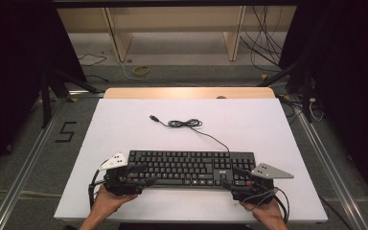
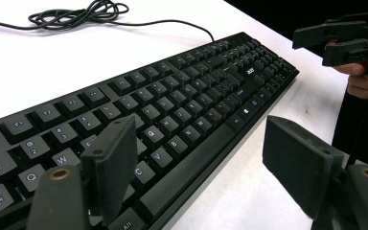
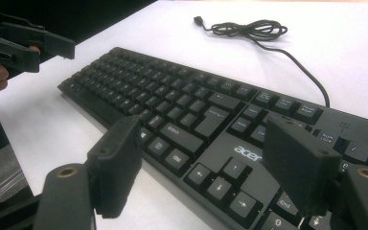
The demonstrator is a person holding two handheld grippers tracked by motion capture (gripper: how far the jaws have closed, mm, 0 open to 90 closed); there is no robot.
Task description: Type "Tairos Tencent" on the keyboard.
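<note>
**Two open tools poised at the ends of a keyboard**

A flat black plastic full-size keyboard [image 1: 191,167] lies on the white tabletop [image 1: 124,129], its long front edge just ahead of both tools. The left tool [image 1: 141,175] sits at the keyboard's left end, the right tool [image 1: 233,177] at its right end; each has its jaws standing apart with nothing between them. In the left gripper view one jaw hangs over the lower-left keys and the other over bare tabletop beside the front edge, so the edge lies in the gap.

Handling, as a judgement: the keyboard is probably light, stiff and long, with a smooth casing and loose keycaps. A hold on the casing rim at each end, not on the keys, should keep it level. The thin black cable [image 1: 187,123], coiled beyond the keyboard's far edge, would drag behind.

The high view shows both ends and the whole cable run. The right gripper view [image 3: 191,158] alone resolves the brand lettering and arrow keys.
</note>
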